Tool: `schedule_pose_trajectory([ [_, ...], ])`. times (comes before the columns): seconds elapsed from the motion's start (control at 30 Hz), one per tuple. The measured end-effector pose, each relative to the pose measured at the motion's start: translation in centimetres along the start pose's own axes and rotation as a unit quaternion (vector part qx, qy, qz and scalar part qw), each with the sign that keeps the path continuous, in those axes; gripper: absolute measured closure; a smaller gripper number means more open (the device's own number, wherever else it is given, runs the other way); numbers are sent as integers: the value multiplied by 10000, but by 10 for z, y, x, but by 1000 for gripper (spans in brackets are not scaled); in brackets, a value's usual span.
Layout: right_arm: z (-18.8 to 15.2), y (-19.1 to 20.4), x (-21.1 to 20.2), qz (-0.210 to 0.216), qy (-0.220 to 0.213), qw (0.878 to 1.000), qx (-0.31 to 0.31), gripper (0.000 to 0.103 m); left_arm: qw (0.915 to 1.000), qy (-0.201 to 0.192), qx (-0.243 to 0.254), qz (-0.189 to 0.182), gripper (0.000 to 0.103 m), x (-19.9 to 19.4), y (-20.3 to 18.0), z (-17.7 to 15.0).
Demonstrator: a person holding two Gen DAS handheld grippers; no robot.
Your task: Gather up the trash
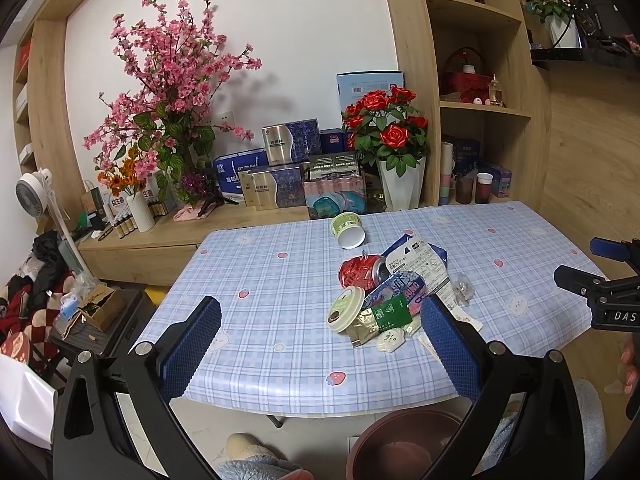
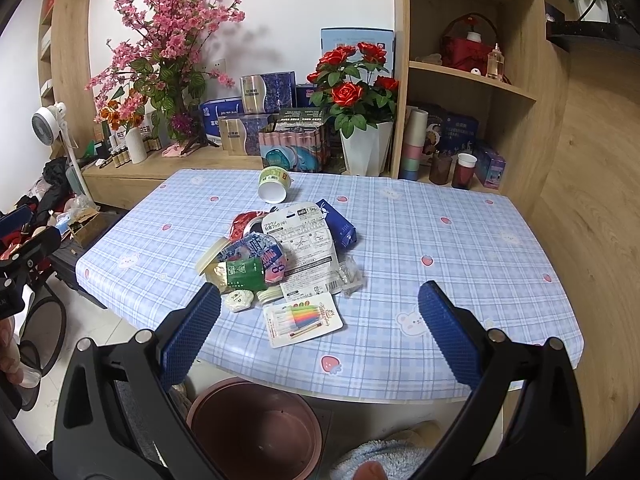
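From the left wrist view, nothing looks collected yet: the left gripper hangs over the near edge of the table with its blue pads spread wide apart and nothing between them, so this reads as the very start, the approach before the first grab. The trash pile sits a bit right of center on the plaid cloth, with a crushed red can, a round cream lid and a green packet all jumbled together, and a tipped paper cup lying apart toward the far side. The brown bin is on the floor just below the table edge, so the drop is short. The right gripper shows at the right margin, also empty. From the right wrist view, the right gripper is likewise wide open and holding nothing, hovering over the near edge with the bin right underneath. Closest to it is a flat pack of colored candles, just beside the big white printed package. The next move is probably to pinch one loose piece off the heap's edge; the flat pack might be awkward to lift off the cloth. The room is cluttered: pink blossoms, red roses, boxes and a fan along the wooden shelving.
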State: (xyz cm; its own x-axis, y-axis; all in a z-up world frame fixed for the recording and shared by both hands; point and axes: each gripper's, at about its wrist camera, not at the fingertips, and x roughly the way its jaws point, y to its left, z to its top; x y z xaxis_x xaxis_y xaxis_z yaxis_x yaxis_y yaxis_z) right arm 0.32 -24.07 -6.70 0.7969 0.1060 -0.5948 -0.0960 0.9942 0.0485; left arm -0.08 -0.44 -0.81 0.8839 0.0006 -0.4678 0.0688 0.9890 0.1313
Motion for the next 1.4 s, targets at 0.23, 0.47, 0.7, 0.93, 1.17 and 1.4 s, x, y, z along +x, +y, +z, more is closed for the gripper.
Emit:
schedule_pose_trajectory([
  [0.23, -1, 1, 4, -26, 81, 10000, -51, 6, 9993, 260, -243, -131, 5, 12, 8, 0],
  [0.47, -2, -6, 23, -115, 304, 9995, -8, 6, 9955, 540, -566, -543, 5, 37, 19, -8],
  [0.7, 1, -26, 55, -380, 475, 9981, -37, 6, 9924, 858, -594, -649, 5, 83, 26, -3],
  [0.93, 16, -53, 107, -649, 622, 9959, -35, 6, 9859, 1255, -699, -854, 5, 156, 24, 26],
  [1.17, 30, -83, 183, -590, 935, 9937, 186, 6, 9851, 1384, -394, -941, 5, 261, 1, 71],
  [1.4, 30, -111, 252, -593, 1253, 9893, 454, 6, 9585, 2186, -885, -1599, 16, 412, 1, 102],
])
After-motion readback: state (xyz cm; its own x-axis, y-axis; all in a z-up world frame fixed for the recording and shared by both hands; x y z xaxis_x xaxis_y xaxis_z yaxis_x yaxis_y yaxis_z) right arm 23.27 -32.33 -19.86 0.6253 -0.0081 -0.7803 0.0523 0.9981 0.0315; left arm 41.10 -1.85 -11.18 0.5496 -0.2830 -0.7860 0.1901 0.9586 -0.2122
